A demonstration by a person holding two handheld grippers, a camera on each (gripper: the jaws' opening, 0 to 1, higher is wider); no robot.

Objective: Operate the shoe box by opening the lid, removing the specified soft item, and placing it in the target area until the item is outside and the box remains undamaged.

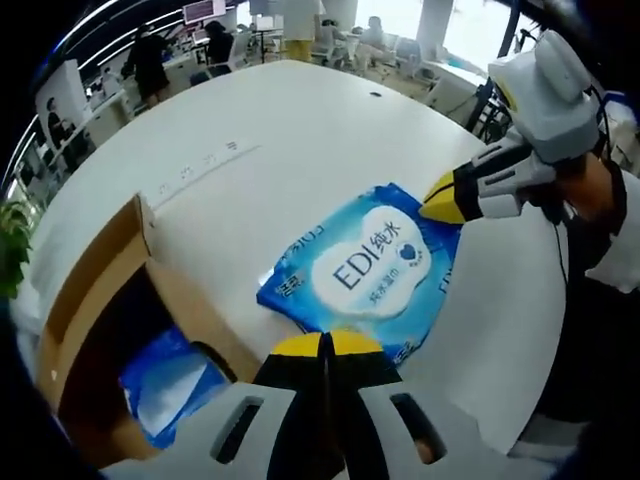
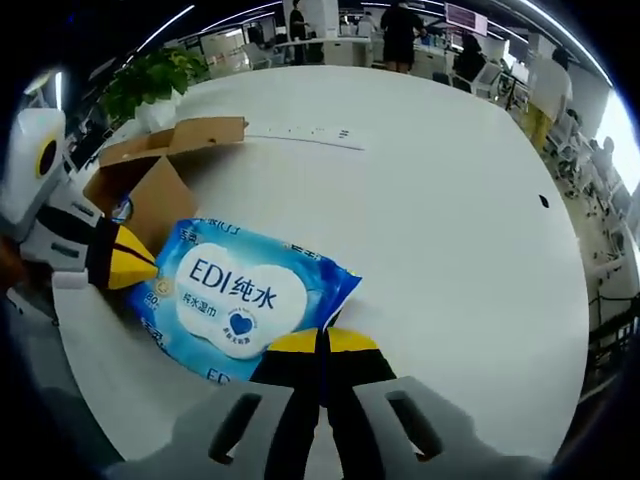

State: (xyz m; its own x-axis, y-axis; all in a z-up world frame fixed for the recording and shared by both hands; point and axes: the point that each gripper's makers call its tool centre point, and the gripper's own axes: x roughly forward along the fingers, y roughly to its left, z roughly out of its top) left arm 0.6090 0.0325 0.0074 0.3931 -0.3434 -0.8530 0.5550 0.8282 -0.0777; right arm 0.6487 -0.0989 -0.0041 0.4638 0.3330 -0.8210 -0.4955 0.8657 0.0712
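Observation:
A blue and white wipes pack (image 1: 365, 265) (image 2: 240, 295) lies flat on the white table, outside the box. The open cardboard shoe box (image 1: 95, 290) (image 2: 150, 180) stands beside it, with another blue pack (image 1: 170, 385) inside. My left gripper (image 1: 325, 345) (image 2: 135, 265) is shut, its yellow tips pressed together over the pack's edge on the box side. My right gripper (image 2: 322, 340) (image 1: 440, 200) is shut on the opposite end of the same pack. The pinched edges are hidden under the tips.
The round white table (image 2: 440, 200) stretches wide and bare beyond the pack. A white strip (image 2: 305, 133) lies on it behind the box. A potted plant (image 2: 150, 75) stands by the table edge. People and desks (image 1: 150, 60) fill the room beyond.

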